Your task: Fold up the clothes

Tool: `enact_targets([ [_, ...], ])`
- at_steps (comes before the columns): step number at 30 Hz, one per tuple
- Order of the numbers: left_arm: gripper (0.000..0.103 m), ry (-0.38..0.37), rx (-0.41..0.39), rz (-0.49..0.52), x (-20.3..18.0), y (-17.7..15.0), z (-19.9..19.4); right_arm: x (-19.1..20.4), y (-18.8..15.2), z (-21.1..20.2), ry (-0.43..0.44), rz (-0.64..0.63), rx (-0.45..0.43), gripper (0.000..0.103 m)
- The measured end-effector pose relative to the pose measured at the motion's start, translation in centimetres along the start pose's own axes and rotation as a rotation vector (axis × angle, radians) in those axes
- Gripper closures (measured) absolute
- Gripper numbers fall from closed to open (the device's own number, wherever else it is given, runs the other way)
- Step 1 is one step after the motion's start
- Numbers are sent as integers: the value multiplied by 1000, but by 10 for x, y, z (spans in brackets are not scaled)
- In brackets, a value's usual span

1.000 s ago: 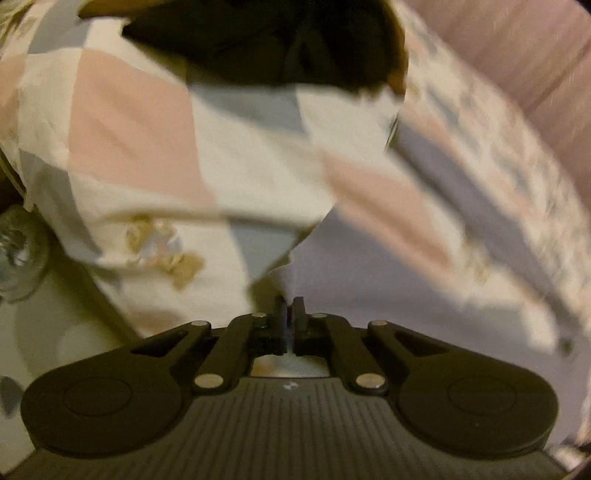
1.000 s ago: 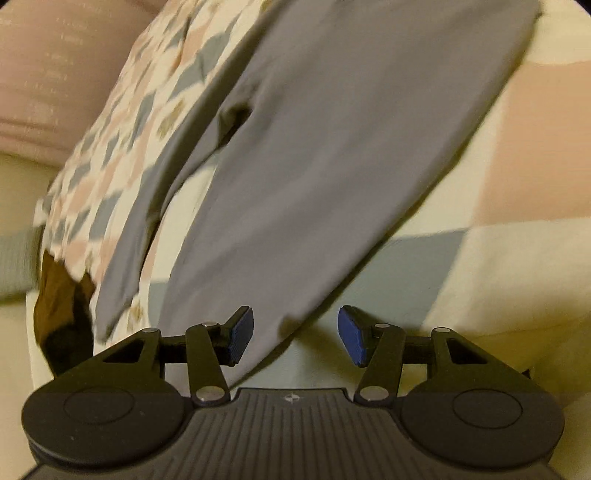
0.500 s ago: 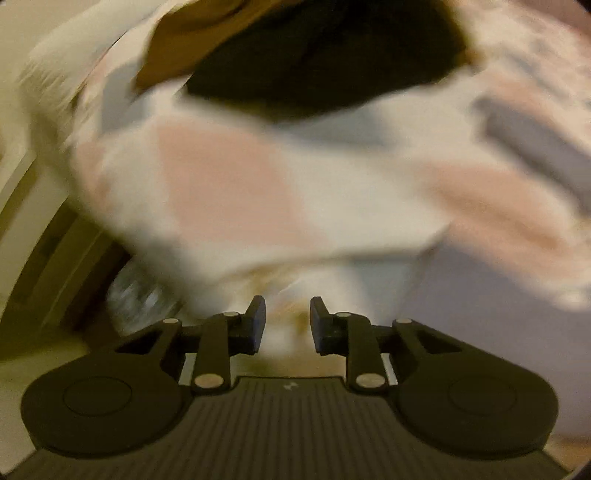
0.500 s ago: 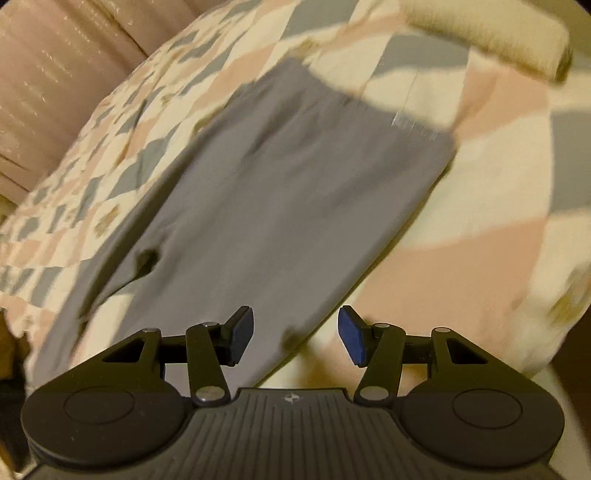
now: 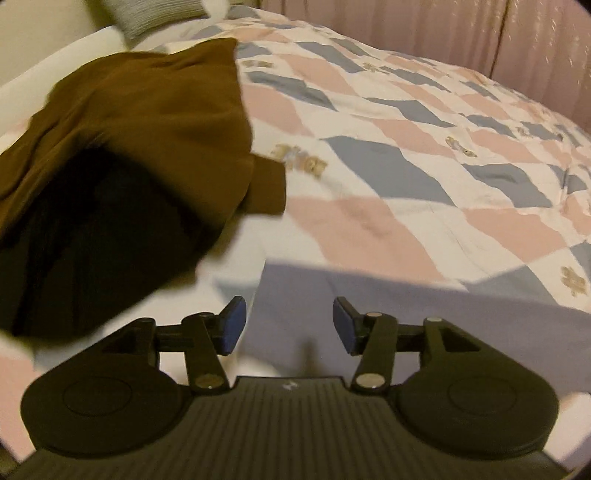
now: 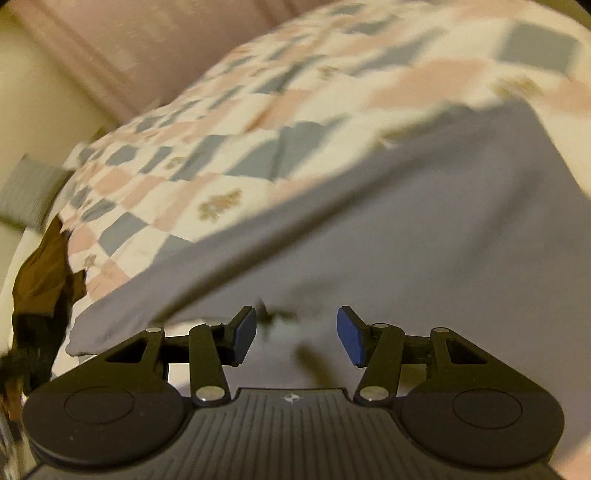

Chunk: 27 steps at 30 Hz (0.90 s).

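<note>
1. Grey trousers (image 6: 424, 229) lie spread flat on the patchwork quilt (image 5: 406, 140), one leg reaching toward the bed's near edge.
2. Left gripper (image 5: 286, 325) hangs over the grey cloth, its jaws opening with nothing between the blue pads (image 5: 232, 325).
3. Right gripper (image 6: 297, 334) hovers above the trousers, jaws apart and holding nothing.
4. Brown garment (image 5: 147, 122) sits crumpled over a black one (image 5: 92, 236) near the quilt's left edge, apart from the trousers.
5. Pink curtain (image 5: 461, 33) hangs beyond the bed's far edge.
</note>
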<state>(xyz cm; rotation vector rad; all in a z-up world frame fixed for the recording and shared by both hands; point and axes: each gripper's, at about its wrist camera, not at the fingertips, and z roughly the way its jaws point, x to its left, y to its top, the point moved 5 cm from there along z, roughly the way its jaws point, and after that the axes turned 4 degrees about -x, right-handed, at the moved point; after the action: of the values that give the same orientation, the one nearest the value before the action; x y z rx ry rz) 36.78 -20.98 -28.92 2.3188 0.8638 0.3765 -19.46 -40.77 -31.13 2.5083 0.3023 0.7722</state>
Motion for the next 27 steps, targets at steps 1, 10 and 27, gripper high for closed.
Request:
enact_targets([
  [1, 55, -1, 15, 15, 1, 4, 14, 4, 10, 10, 10, -35, 6, 50],
  [10, 102, -82, 138, 39, 7, 7, 97, 65, 73, 123, 68, -433, 108, 43],
  [27, 100, 155, -126, 220, 0, 33, 103, 95, 86, 191, 131, -510, 38, 101],
])
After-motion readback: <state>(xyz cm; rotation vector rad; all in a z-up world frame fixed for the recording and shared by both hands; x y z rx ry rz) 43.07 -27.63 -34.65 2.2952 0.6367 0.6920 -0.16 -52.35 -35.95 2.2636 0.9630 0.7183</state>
